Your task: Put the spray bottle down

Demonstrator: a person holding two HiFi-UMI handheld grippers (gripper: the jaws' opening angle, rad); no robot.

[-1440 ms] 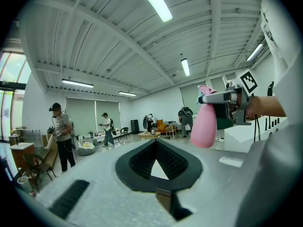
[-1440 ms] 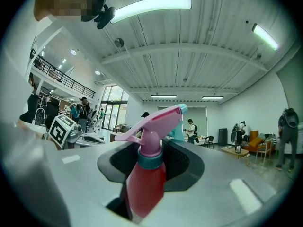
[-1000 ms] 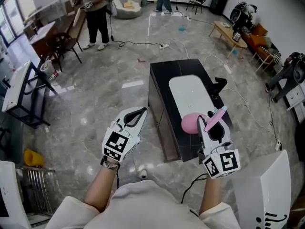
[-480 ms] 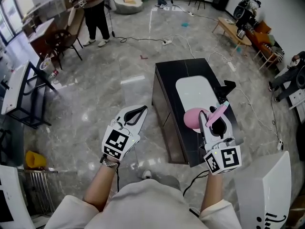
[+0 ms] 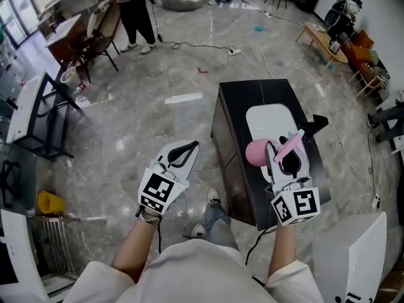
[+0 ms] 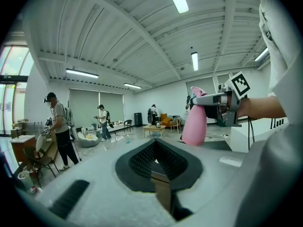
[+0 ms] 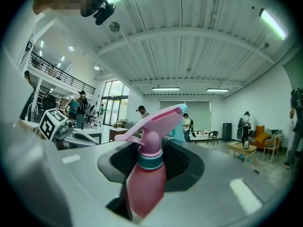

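The left gripper [image 5: 182,151] is held over the grey floor [image 5: 126,131] at the left, its fingers [image 6: 142,162] pressed together with nothing between them. To the right, the pink spray bottle [image 5: 255,153] is pinched upright near its neck between the fingers of the right gripper [image 5: 289,155]. Its body hangs below them, over the near end of the black cabinet [image 5: 243,106].

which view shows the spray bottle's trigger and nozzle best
The right gripper view: the spray bottle fills the centre, with its pink trigger, teal collar and nozzle clear between the jaws. The left gripper view shows it side-on but small. The head view shows its pink body and trigger from above.
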